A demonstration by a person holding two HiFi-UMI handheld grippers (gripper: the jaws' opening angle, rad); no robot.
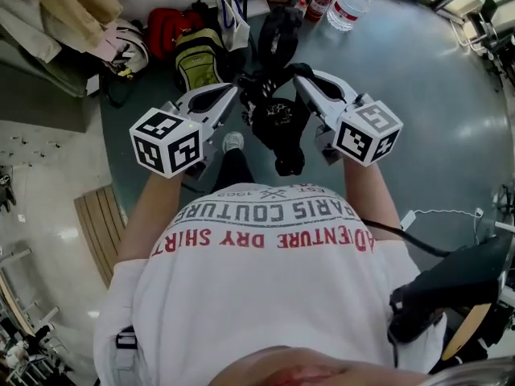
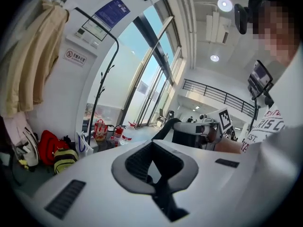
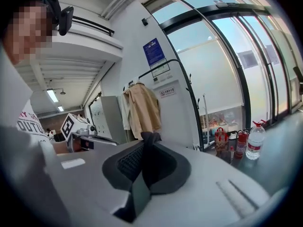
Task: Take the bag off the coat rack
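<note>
White-shelled, the left gripper (image 1: 236, 89) points forward at the left. Its pads are drawn almost together, with only a sliver of light between them; whether it pinches any strap I cannot tell. Just right of its tip the black bag (image 1: 278, 125) hangs between the two grippers, below their tips and above the floor (image 1: 418, 95), well apart from the rack (image 2: 100, 96). At the right, the right gripper (image 1: 301, 80) is clamped on the bag's strap (image 3: 142, 174), which fills its jaws.
</note>
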